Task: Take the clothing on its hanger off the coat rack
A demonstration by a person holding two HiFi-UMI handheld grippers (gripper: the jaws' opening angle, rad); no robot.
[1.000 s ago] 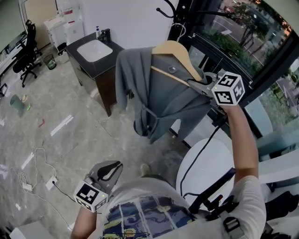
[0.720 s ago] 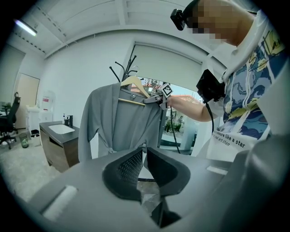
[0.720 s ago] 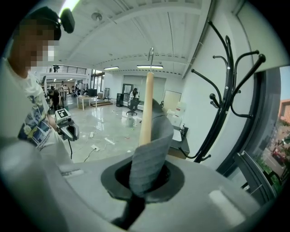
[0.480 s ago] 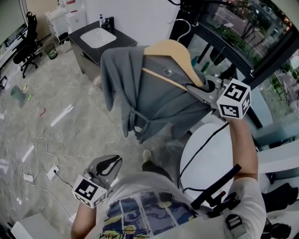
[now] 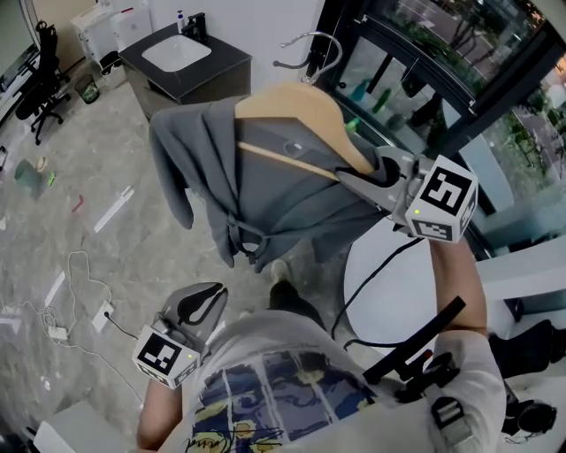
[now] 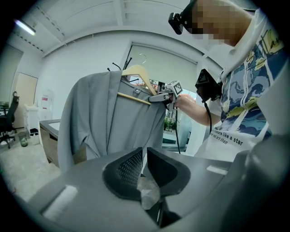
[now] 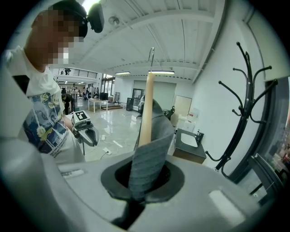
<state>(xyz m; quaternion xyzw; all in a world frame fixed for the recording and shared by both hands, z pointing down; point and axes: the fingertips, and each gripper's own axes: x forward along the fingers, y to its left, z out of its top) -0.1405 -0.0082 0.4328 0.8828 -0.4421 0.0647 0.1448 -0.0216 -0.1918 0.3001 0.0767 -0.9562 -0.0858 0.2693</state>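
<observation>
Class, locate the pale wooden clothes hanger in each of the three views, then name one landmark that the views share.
Head view: pale wooden clothes hanger at upper centre, inside the grey jacket.
Left gripper view: hanger at upper centre, at the top of the jacket.
Right gripper view: hanger seen edge-on, a pale upright strip at centre.
Shared landmark: dark sink cabinet, in all three views.

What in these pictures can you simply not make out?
- Right gripper view: whether the wooden hanger's end sits between the right gripper's shut jaws; the grey garment wraps it there.
- Right gripper view: the coat rack's foot, behind the gripper's body.
- Left gripper view: the grey garment's hem, behind the left gripper.
- Head view: the bottle beside the sink, too small to identify.
</observation>
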